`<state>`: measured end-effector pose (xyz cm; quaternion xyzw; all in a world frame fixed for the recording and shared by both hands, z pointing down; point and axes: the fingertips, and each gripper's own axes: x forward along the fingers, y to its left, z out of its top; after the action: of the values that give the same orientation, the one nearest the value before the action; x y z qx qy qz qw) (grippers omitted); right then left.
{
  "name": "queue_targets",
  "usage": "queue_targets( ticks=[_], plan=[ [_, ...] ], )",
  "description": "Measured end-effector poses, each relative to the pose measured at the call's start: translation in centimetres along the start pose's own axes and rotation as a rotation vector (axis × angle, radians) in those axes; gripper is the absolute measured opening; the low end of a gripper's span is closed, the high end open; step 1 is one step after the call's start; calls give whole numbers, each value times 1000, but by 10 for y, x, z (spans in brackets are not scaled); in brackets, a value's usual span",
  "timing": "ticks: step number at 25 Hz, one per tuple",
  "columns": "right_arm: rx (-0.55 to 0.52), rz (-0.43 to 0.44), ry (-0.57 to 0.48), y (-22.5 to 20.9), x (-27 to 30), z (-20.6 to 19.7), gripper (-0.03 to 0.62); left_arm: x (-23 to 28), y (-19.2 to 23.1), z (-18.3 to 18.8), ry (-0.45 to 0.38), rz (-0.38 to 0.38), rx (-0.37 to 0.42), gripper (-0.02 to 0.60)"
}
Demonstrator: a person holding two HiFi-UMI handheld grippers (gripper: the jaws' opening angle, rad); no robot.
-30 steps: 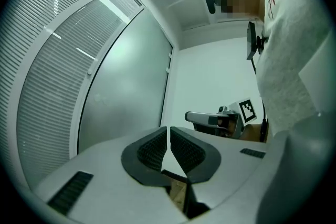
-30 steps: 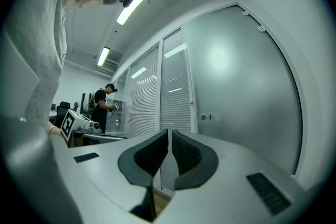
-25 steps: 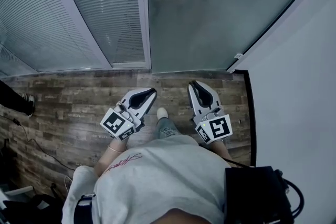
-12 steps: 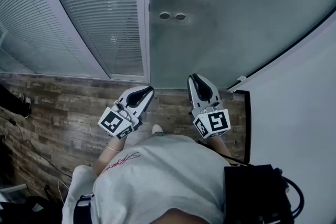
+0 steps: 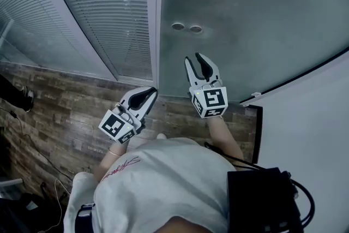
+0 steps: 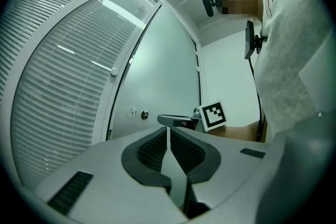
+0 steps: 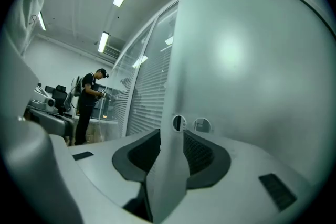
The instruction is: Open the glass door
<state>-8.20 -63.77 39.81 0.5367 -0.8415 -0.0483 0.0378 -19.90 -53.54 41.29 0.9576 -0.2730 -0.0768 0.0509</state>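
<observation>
Faced the glass door (image 5: pixel 256 13), frosted, filling the head view from 12 to 2 o'clock. Held the right tool (image 5: pixel 195 60) out at 12 o'clock, pointed toward that door, with two round fittings (image 5: pixel 186 27) at 12 o'clock of it, near the door's left edge. Showed jaws spread wide, having just been opening, pads pressing on nothing. In the right gripper view, caught the door's pale edge lined up with the gap between the pads; could not tell whether anything touched.

Held the left tool (image 5: pixel 149 92) lower, at 8 o'clock of the right one, over the wooden floor (image 5: pixel 60 112) near the foot of the door. Showed jaws narrow, pads together but for a hairline slit, nothing between them.

Saw slatted blinds (image 5: pixel 103 13) behind glass at 11 o'clock, just beside the door, and a white wall (image 5: pixel 311 117) at 3 o'clock. Saw another person (image 7: pixel 86 105) standing far off at 9 o'clock in the right gripper view.
</observation>
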Motion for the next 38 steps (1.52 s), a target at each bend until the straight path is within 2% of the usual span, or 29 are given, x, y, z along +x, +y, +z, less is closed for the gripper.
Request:
queue_targets(
  ticks=[6,11,14,18,23,28,38],
  plan=[
    [-48,-109,-18,-32,70,0,126,-4,12,-7,26,59,-8,35],
    [45,-187,-47,-49,92,-2,126,-11,16,-8,43,100,-3,35],
    [71,-200,-49,-53,101,-5,132,-15,20,-14,62,115,-2,35],
    [47,-211,-43,-50,114,-3,137,-19,25,-14,66,123,-6,35],
    [37,-263,-54,-52,121,-2,137,-17,26,-11,57,116,-9,35],
    [120,-321,-74,-58,121,0,135,-17,26,-13,58,109,-21,35],
    [124,-333,-86,-54,112,-3,132,-31,28,-14,36,133,-30,34]
  ],
)
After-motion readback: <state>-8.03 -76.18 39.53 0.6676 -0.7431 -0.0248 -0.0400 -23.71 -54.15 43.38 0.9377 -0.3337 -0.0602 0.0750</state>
